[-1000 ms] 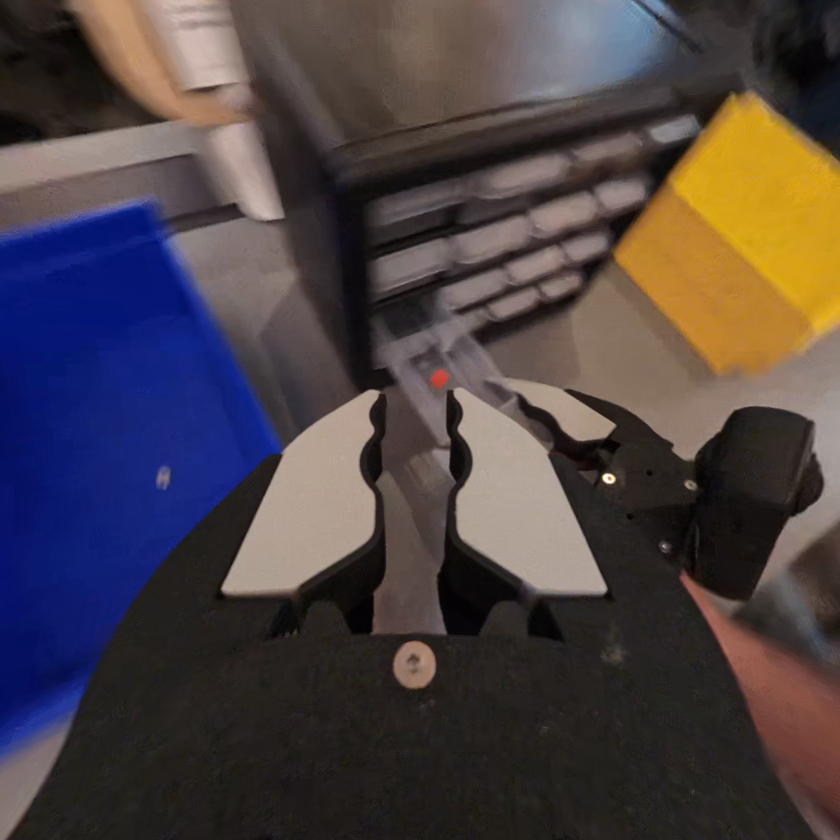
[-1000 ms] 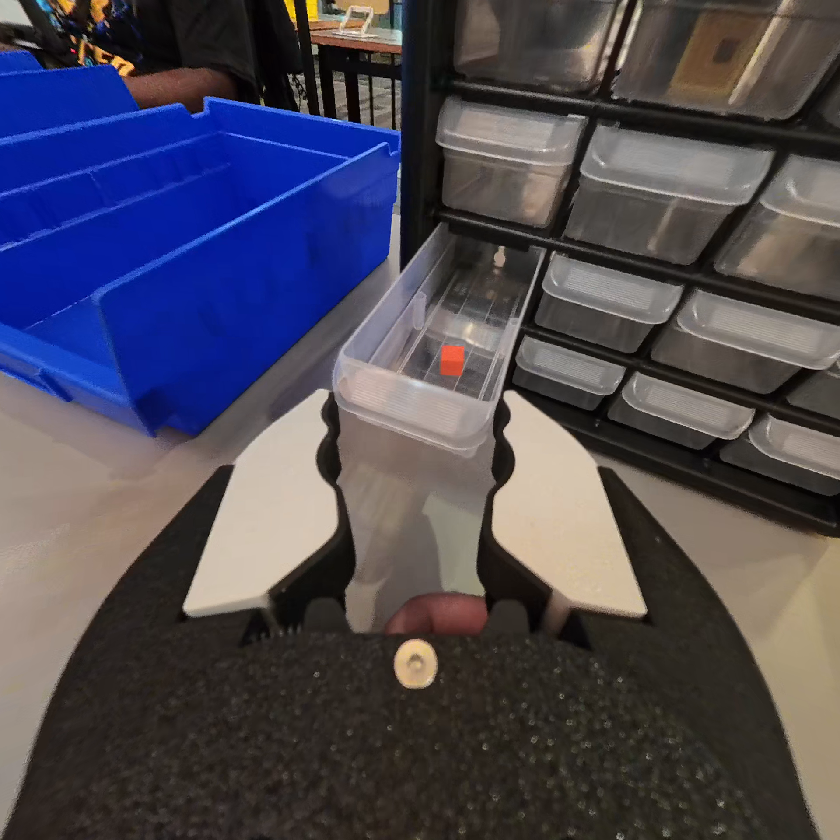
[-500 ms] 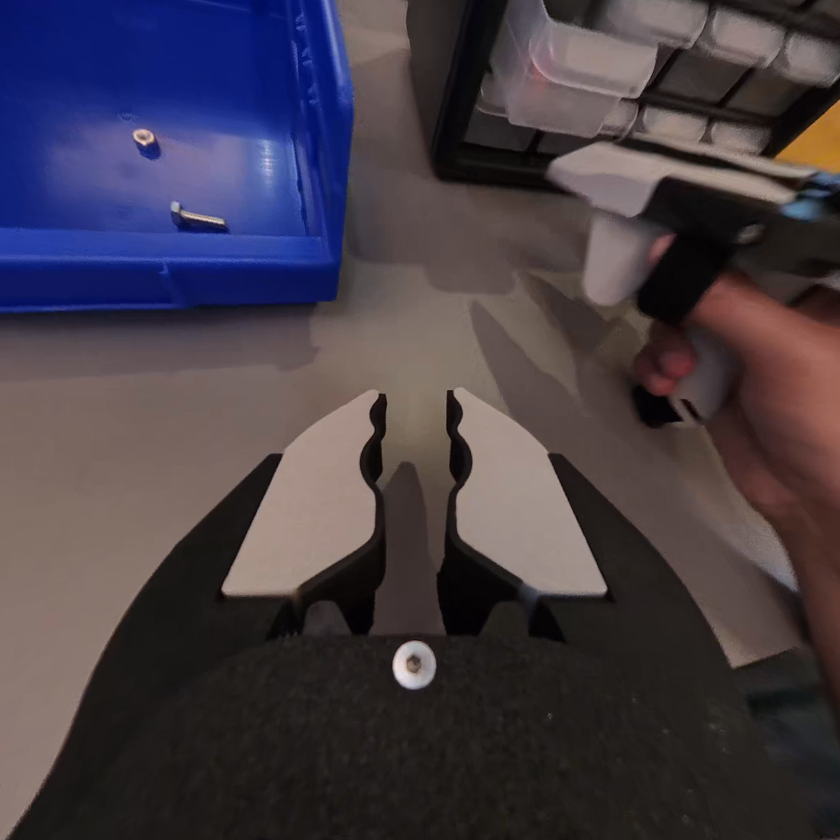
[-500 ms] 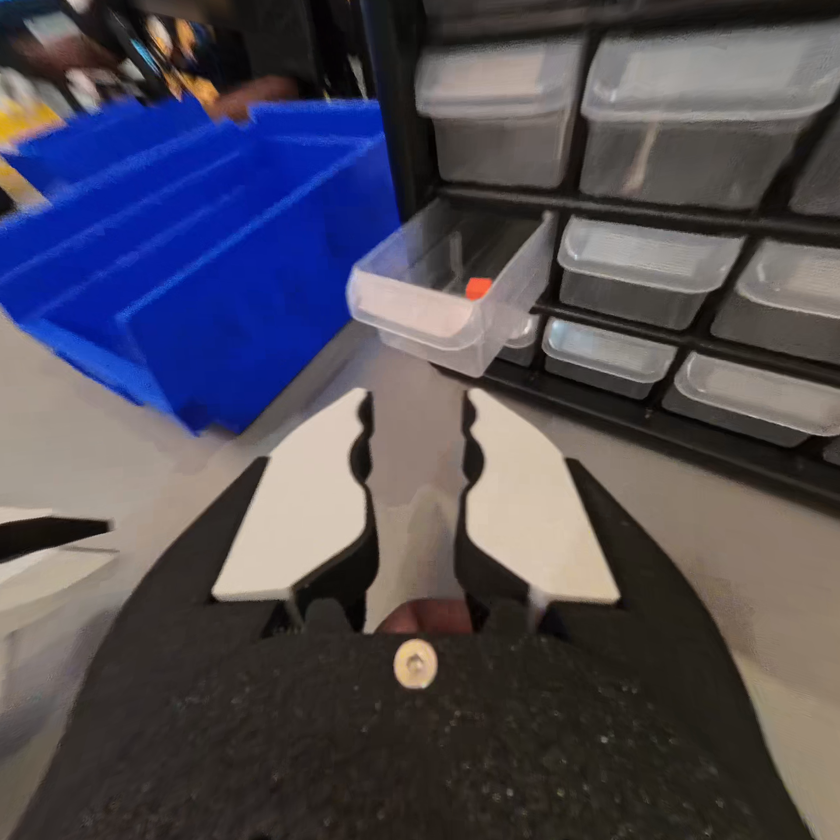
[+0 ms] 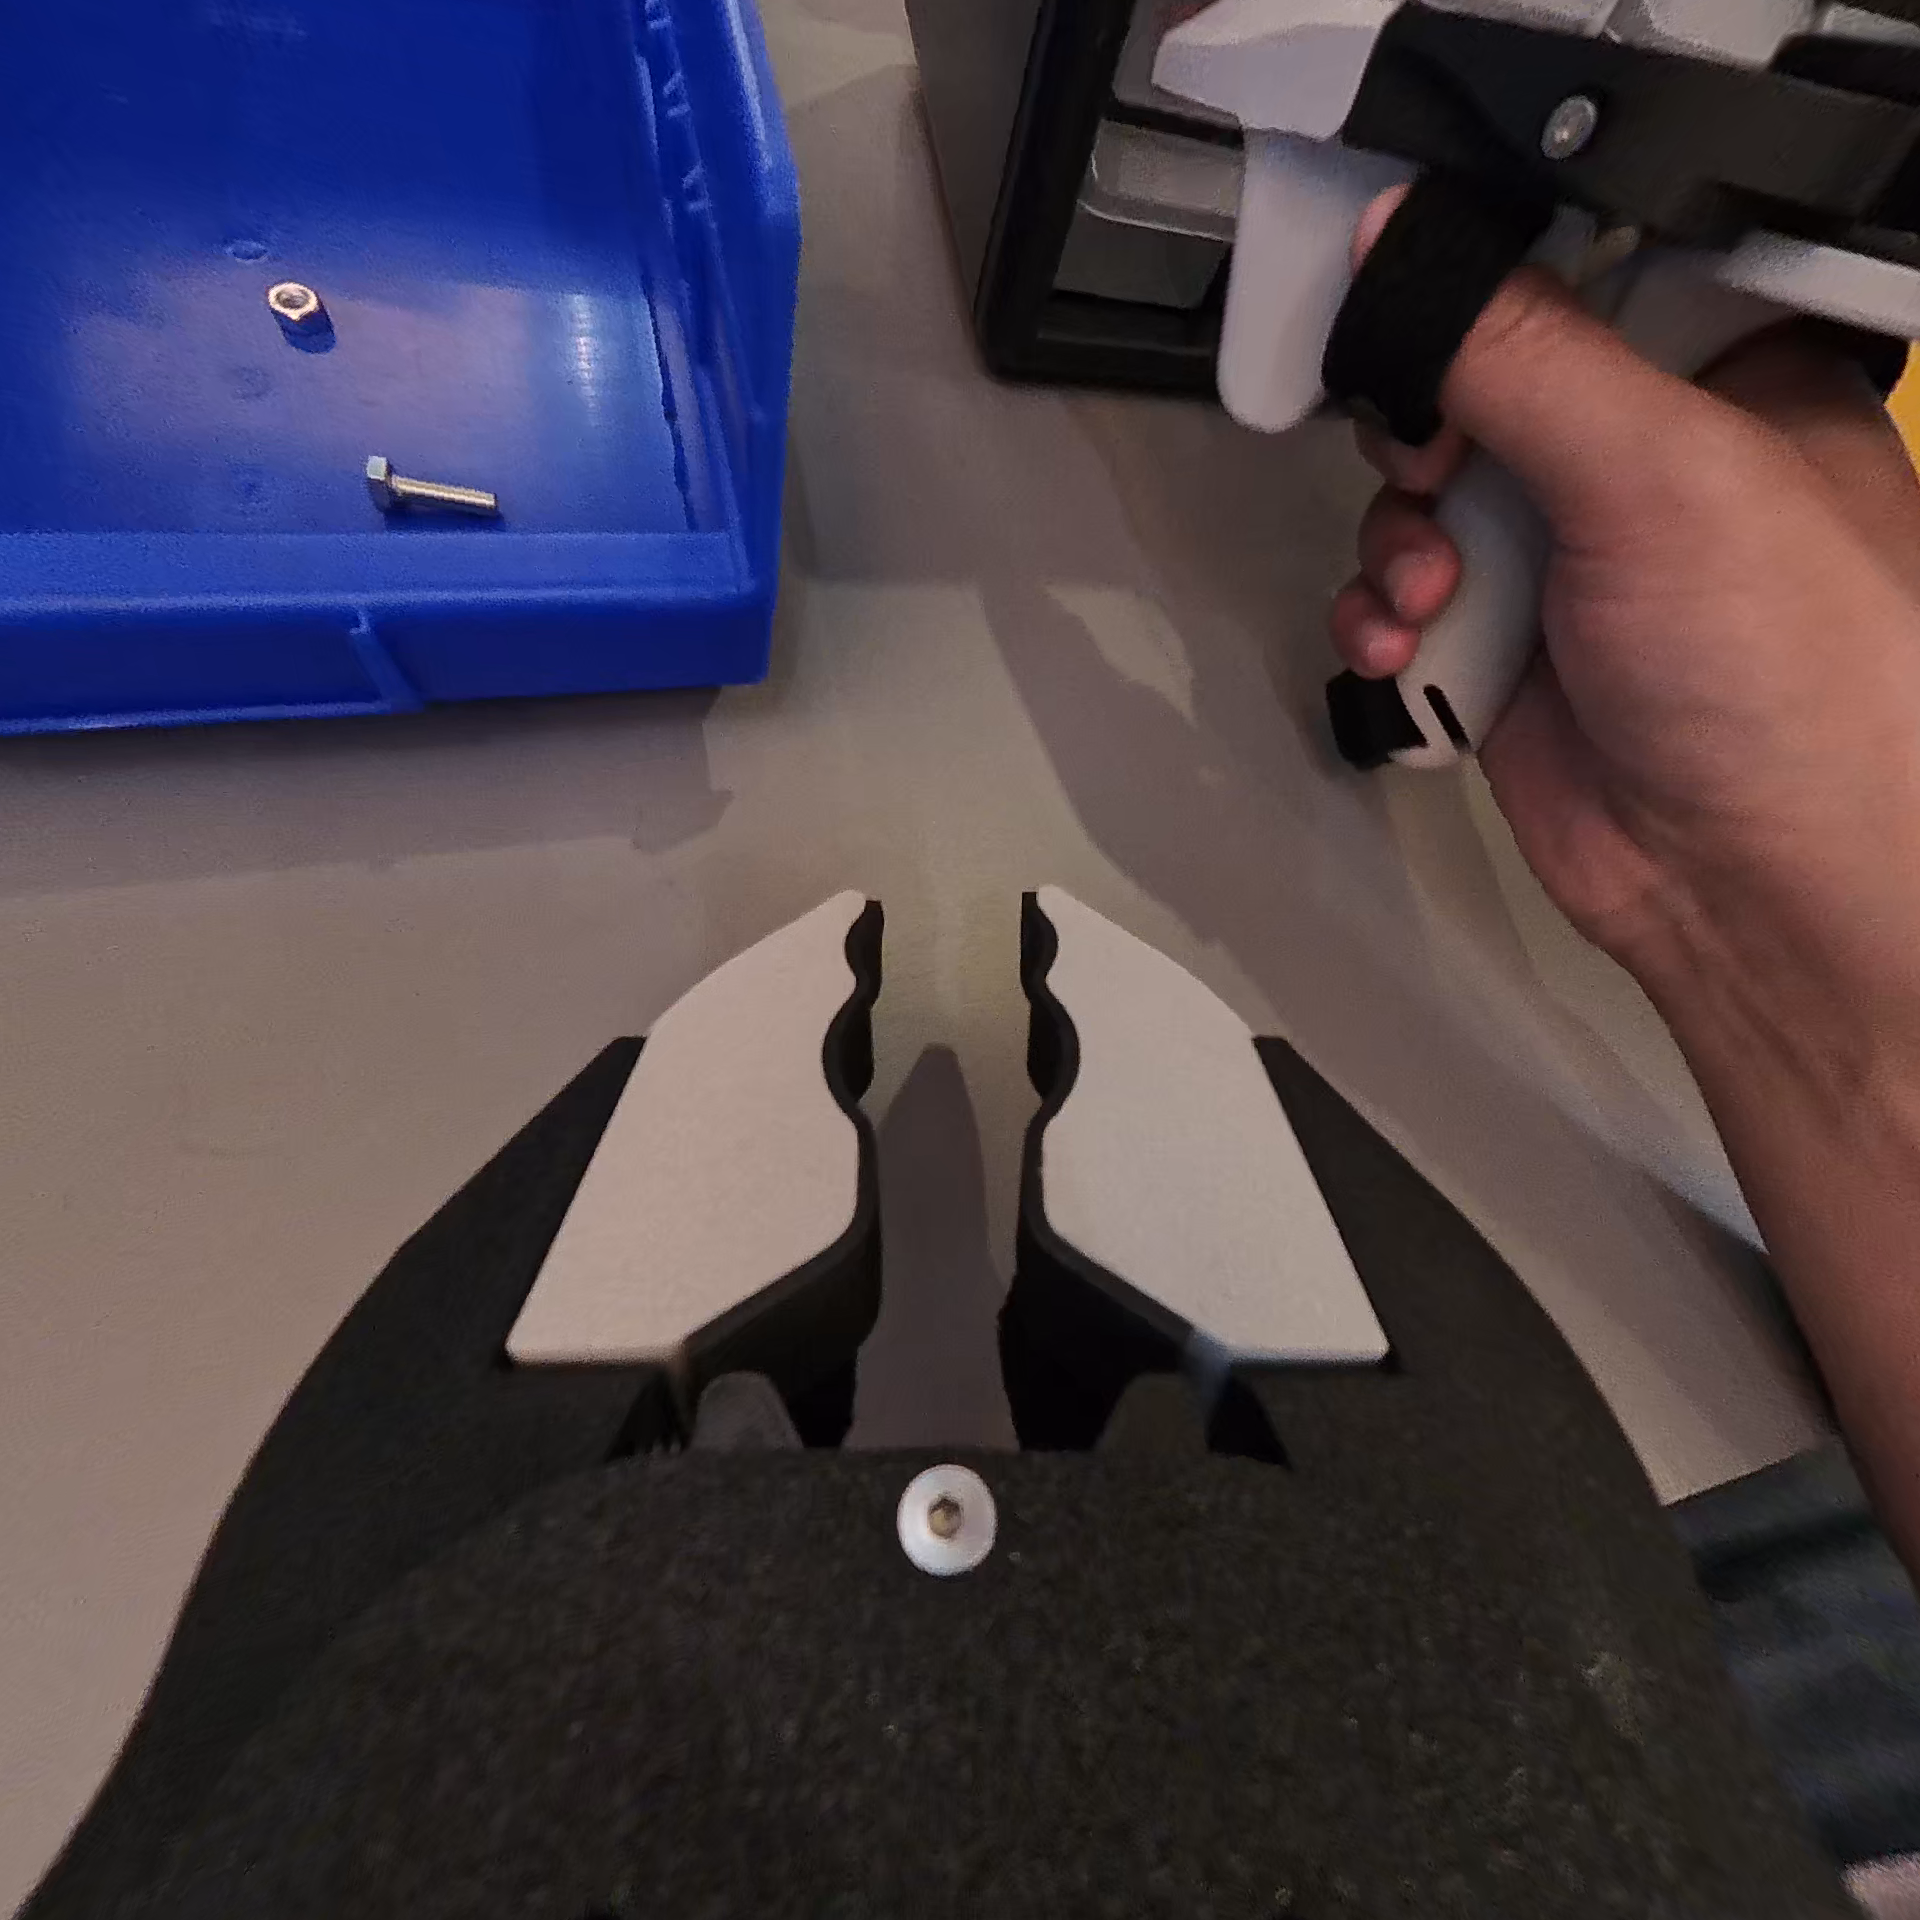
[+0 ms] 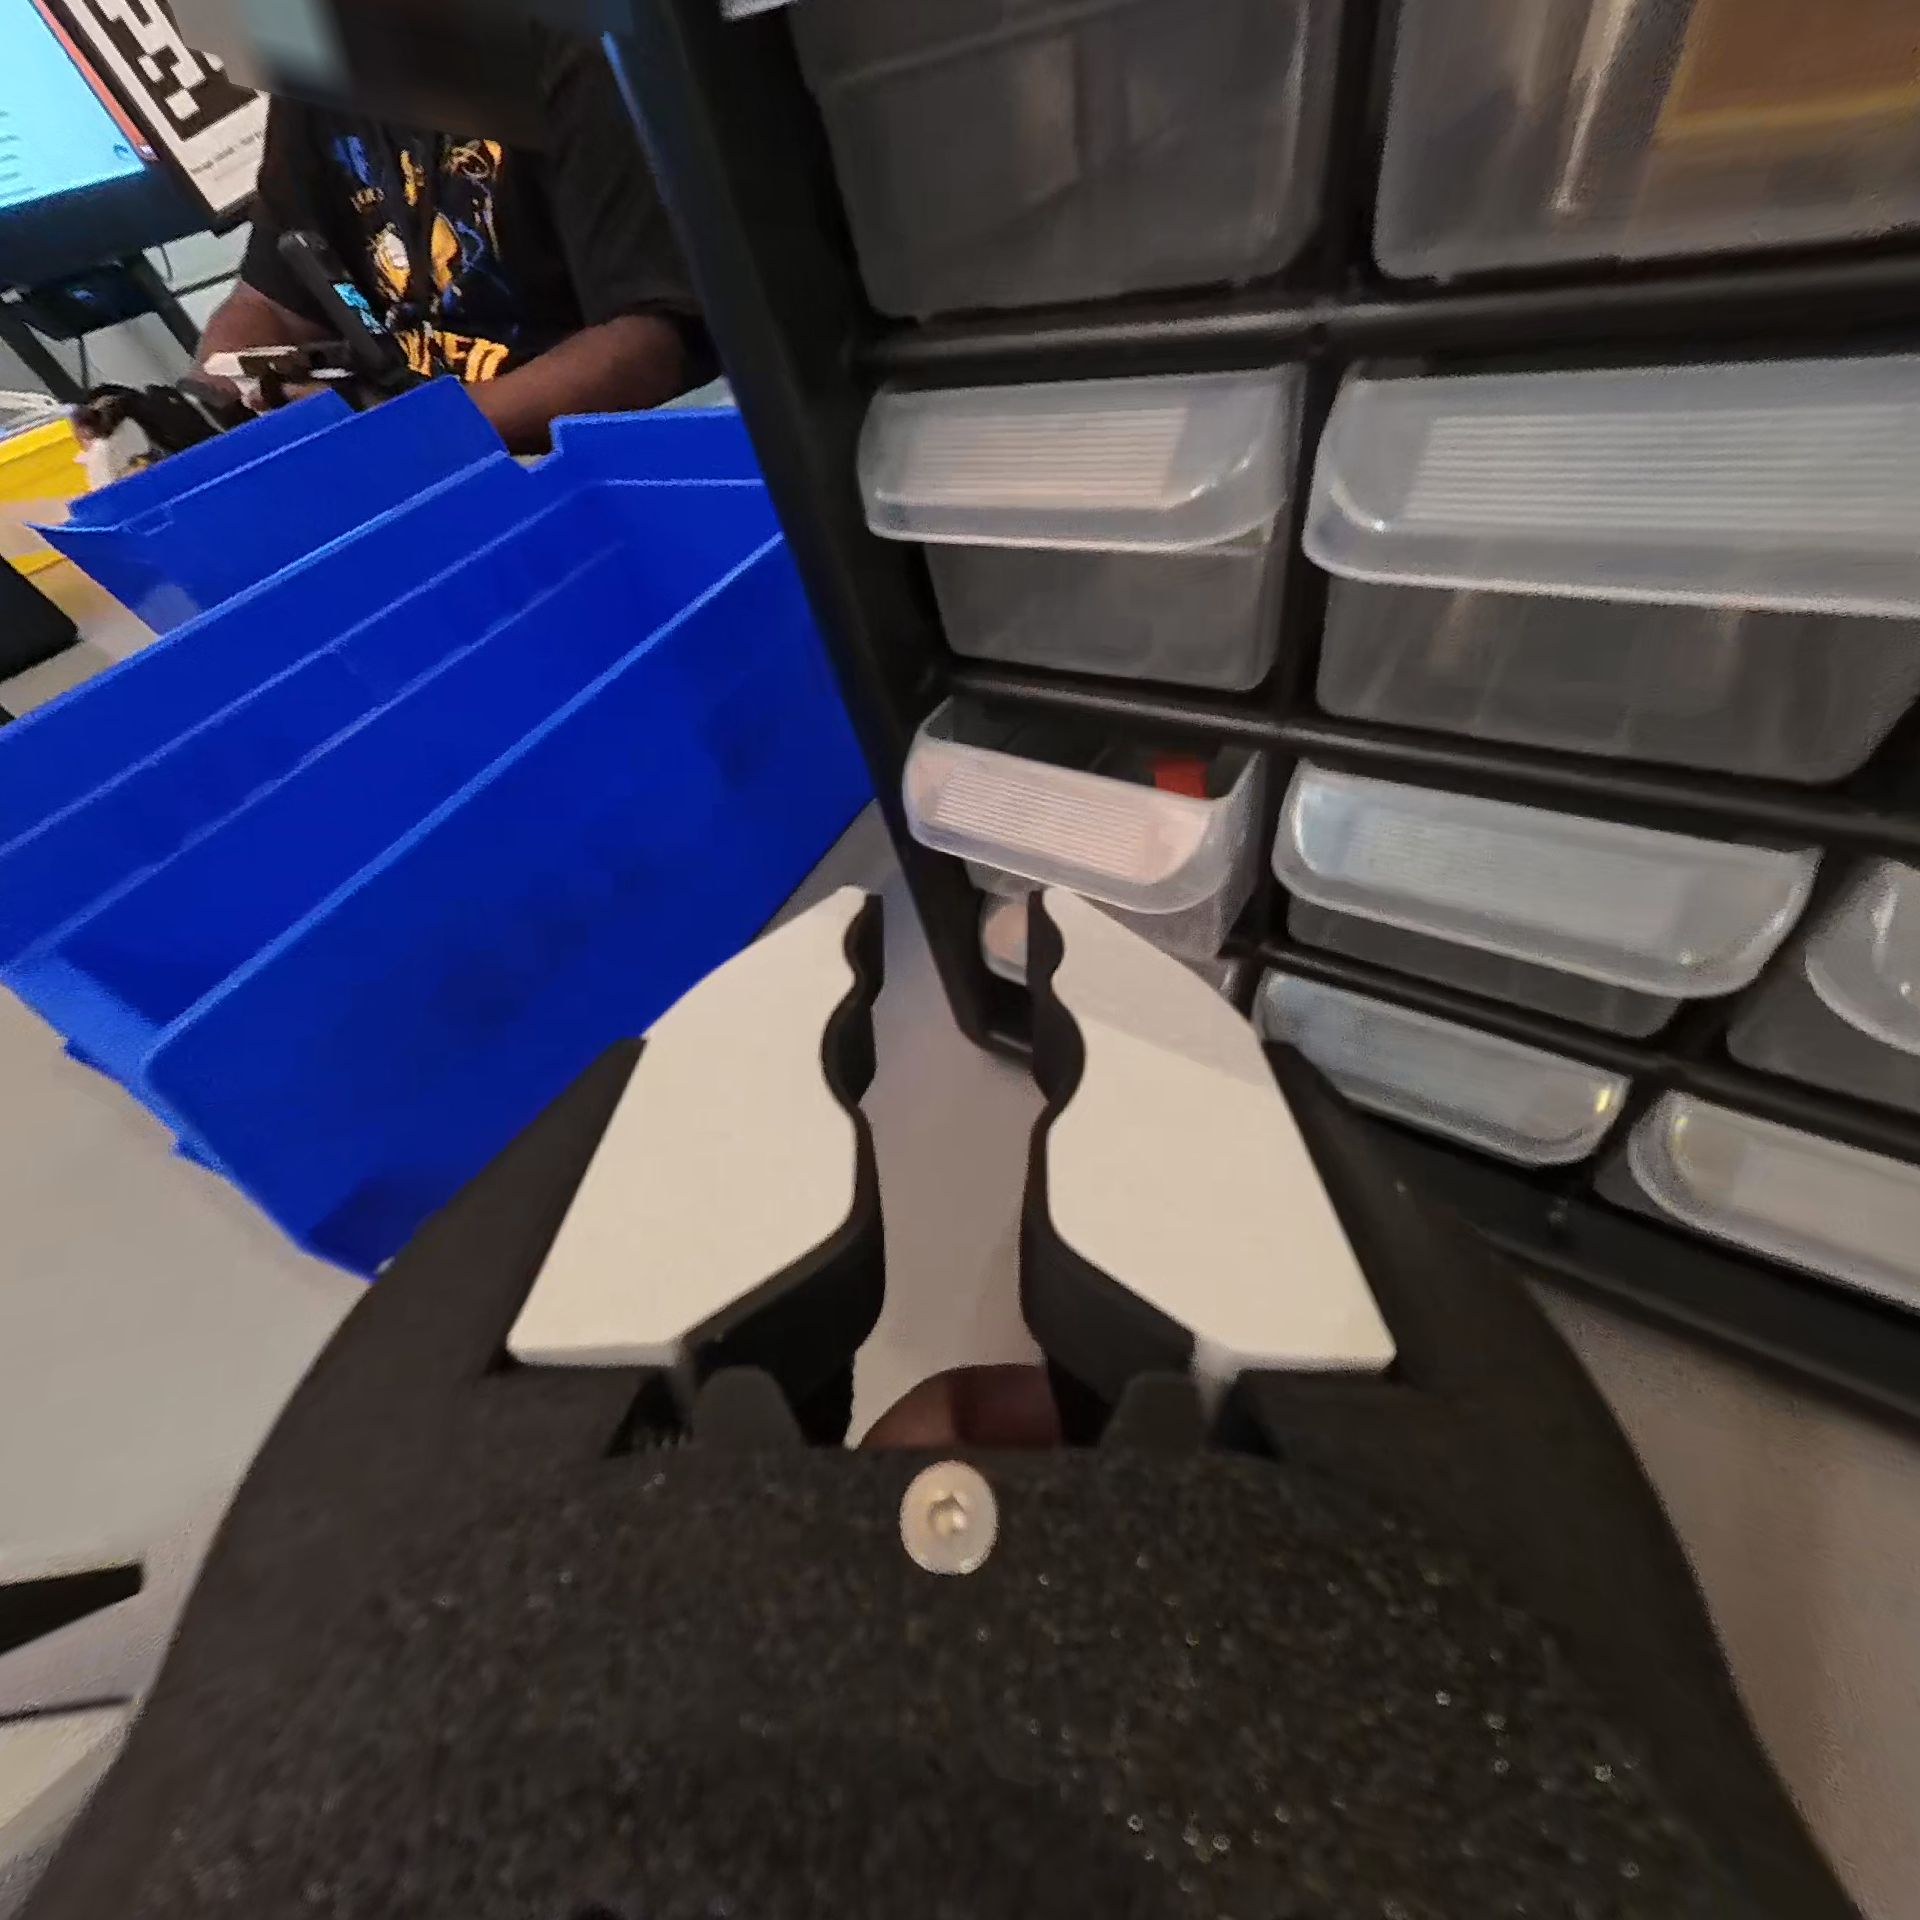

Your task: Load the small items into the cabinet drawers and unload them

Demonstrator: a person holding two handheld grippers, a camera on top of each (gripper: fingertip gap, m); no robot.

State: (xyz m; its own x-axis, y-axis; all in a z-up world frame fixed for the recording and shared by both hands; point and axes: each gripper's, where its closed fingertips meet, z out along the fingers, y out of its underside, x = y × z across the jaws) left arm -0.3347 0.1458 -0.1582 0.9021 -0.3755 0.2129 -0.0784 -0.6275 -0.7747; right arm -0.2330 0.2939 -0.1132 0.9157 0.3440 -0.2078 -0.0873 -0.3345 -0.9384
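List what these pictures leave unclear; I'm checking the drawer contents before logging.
- Red item, right wrist view: mostly hidden behind the nearly shut clear drawer's front.
- Black cabinet, left wrist view: covered by the right hand-held gripper and cut by the top edge.
- Upper drawers, right wrist view: blurred, contents unreadable.

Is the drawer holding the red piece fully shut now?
No, slightly open. The clear drawer juts out past the closed drawer above it, and the red piece shows over its rim.
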